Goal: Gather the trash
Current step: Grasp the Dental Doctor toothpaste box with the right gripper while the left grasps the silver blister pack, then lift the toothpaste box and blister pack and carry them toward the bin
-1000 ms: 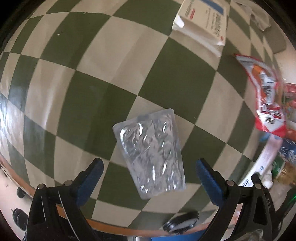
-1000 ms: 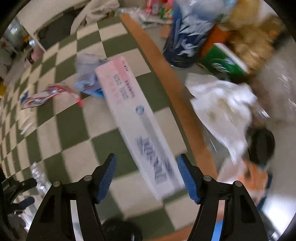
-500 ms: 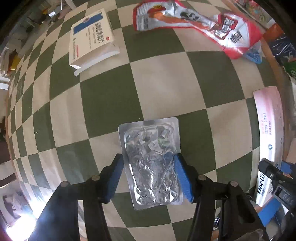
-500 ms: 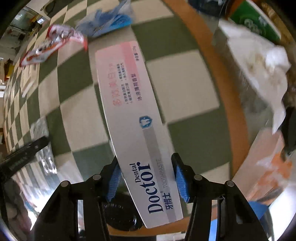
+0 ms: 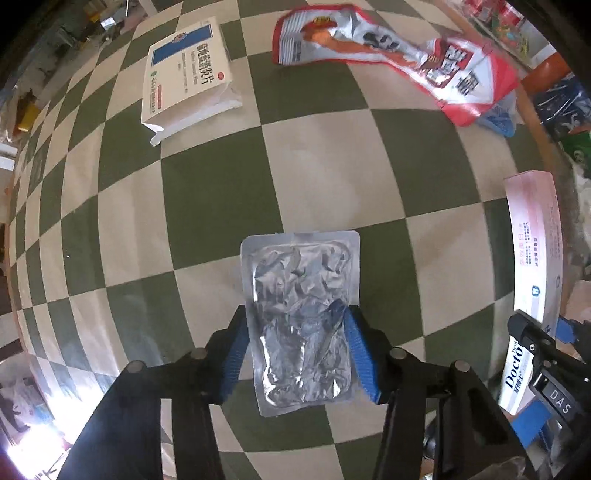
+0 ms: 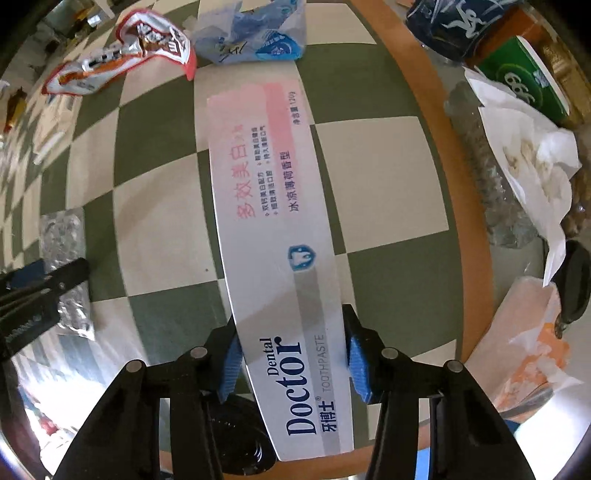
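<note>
A crumpled silver blister pack lies on the green-and-cream checkered table. My left gripper is shut on it, blue pads against its long edges. A long white and pink Doctor toothpaste box lies near the table's edge. My right gripper is shut on its near end. The box also shows at the right of the left wrist view, and the blister pack shows at the left of the right wrist view.
A white medicine box and a red snack wrapper lie farther back. A blue wrapper sits beyond the toothpaste box. A trash bag with white paper and packaging hangs past the table's wooden edge.
Both grippers moved in over their items and closed: the left onto the blister pack, the right onto the toothpaste box end. A second ago both were open and farther off.
</note>
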A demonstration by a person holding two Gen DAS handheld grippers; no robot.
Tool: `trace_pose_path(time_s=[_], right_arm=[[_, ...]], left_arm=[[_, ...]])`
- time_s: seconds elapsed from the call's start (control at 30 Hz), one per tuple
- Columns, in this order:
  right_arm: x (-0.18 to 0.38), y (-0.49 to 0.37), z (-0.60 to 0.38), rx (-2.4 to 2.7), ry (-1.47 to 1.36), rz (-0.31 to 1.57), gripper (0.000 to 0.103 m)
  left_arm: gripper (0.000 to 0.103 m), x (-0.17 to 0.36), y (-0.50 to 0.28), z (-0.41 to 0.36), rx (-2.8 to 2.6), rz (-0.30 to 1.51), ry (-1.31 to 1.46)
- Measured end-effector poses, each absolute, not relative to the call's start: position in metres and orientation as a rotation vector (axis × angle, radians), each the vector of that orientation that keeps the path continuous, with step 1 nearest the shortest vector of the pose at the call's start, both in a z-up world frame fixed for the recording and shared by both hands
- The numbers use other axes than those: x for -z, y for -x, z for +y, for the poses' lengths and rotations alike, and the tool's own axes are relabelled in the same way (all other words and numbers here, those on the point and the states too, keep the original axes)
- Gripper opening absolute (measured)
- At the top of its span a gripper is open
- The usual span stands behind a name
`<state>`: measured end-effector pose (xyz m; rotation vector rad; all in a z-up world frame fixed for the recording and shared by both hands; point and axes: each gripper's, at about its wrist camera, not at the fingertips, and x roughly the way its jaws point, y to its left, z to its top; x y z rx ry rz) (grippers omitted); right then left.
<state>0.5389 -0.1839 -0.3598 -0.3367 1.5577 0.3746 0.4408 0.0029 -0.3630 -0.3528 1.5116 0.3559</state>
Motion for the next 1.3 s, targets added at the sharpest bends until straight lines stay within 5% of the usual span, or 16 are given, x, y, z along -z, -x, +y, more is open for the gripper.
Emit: trace_pose_path(time_s=[0.13,0.2,0.27,0.37,0.4,0.47,1.17,1.3], right_arm=[[0.345,-0.536,-0.192,-0.394,0.292,1.539,0.05],[0.337,-0.538,-0.193,-0.398,0.273,1.528,0.05],[0.331,-0.535,-0.198,-0.395,0.265,1.523,0.05],[0.33,-0.537,-0.196,-0.396,0.258,1.534,0.05],[0.331,-0.536,-0.195,-0.399,0.257,1.54,0.05],[0.334,-0.533,-0.193,-0.397,0.268,1.54,0.05],[0.326,-0.536,-0.212,-0.44,0.199,1.513,0.05],[0.331,-0.534,-0.208,-0.474,0.193,1.558,0.05]], left_arm=[[0.044,0.361,-0.428,0.014,-0.34,1.518,0.361],[0.056,0.365,-0.424,0.02,-0.352,1.514,0.389],[0.084,0.379,-0.418,0.025,-0.345,1.579,0.428],[0.085,0.382,-0.416,0.013,-0.325,1.564,0.361],[0.082,0.381,-0.415,0.008,-0.328,1.551,0.358],[0.051,0.374,-0.415,-0.001,-0.333,1.522,0.357],[0.007,0.329,-0.421,0.007,-0.236,1.457,0.404],[0.009,0.325,-0.435,-0.003,-0.199,1.465,0.398]])
